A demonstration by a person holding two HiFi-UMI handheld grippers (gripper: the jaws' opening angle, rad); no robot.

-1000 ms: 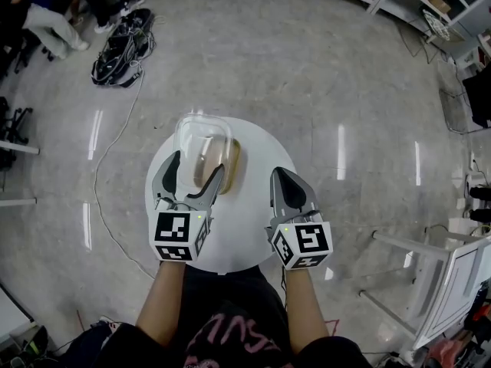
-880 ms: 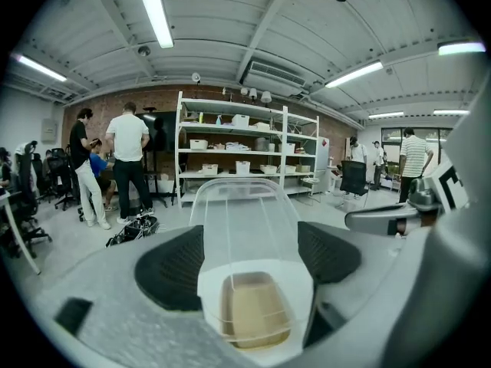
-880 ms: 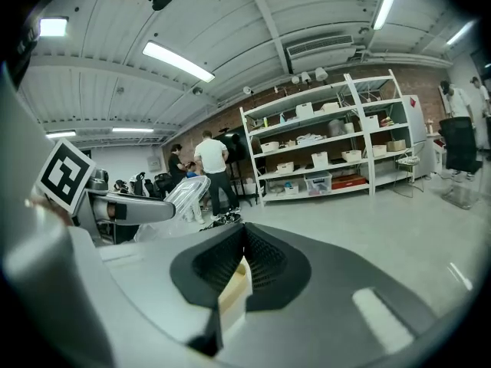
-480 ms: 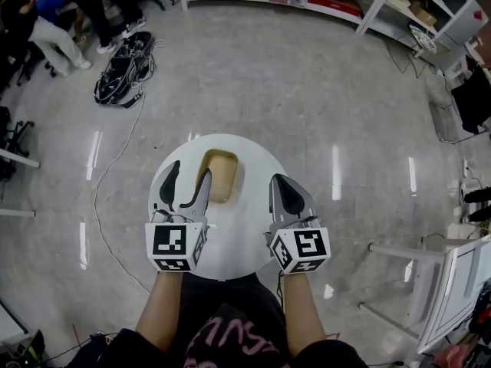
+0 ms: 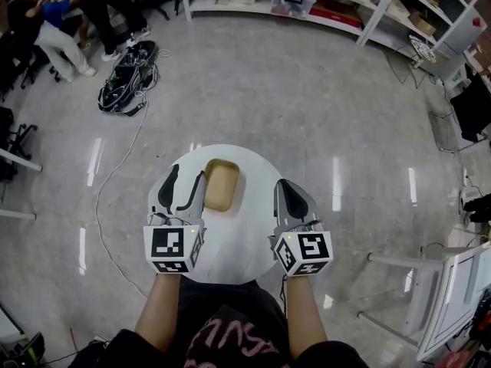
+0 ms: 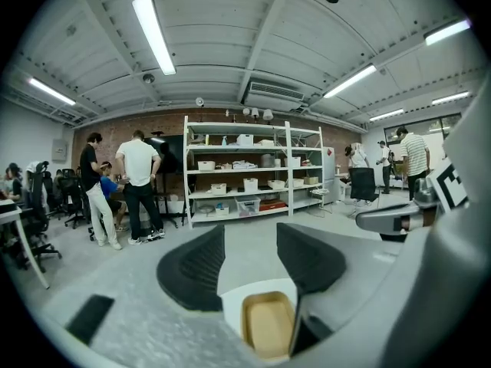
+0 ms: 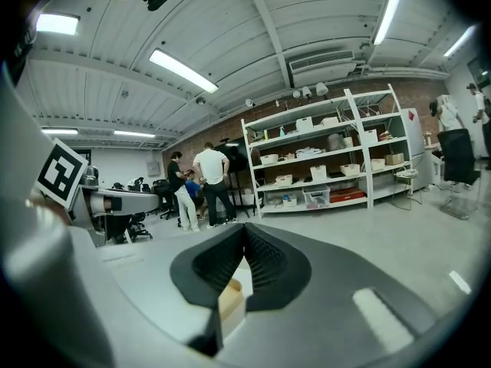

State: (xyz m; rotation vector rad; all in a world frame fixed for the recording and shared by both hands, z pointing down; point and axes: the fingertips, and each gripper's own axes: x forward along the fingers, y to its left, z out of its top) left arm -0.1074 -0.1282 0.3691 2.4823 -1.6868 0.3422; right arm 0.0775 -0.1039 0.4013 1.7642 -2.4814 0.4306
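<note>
Here, hovering above a round white table (image 5: 247,240) with both grippers. Holding the left gripper (image 5: 187,172) just beside the left long edge of a shallow tan tray (image 5: 220,185), with its jaws apart and gripping nothing. Seeing, in the left gripper view, that tray (image 6: 268,324) lying below and slightly right of the gap between the pads, not inside it. Holding the right gripper (image 5: 285,187) near the table's right edge, apart from the tray, with its jaws pressed together on nothing. Catching only a corner of the tray (image 7: 230,300) past the closed pads in the right gripper view.

Lying flat and open side up on the far half of the table, roughly midway across, with rounded corners and a low raised rim. Looking empty.

Probably being light and stiff, perhaps moulded wood fibre or plastic, so not sagging when lifted by one side. Possibly sliding easily on the smooth tabletop when nudged. Judging the rim as the only part to pinch: one pad inside the wall, one outside, near the middle of a long side to avoid tipping. Doubting a grip across the full width with jaws opened this far, though not being sure.

Standing far behind, people (image 6: 140,182) and white shelving (image 6: 245,179) along a brick wall.
</note>
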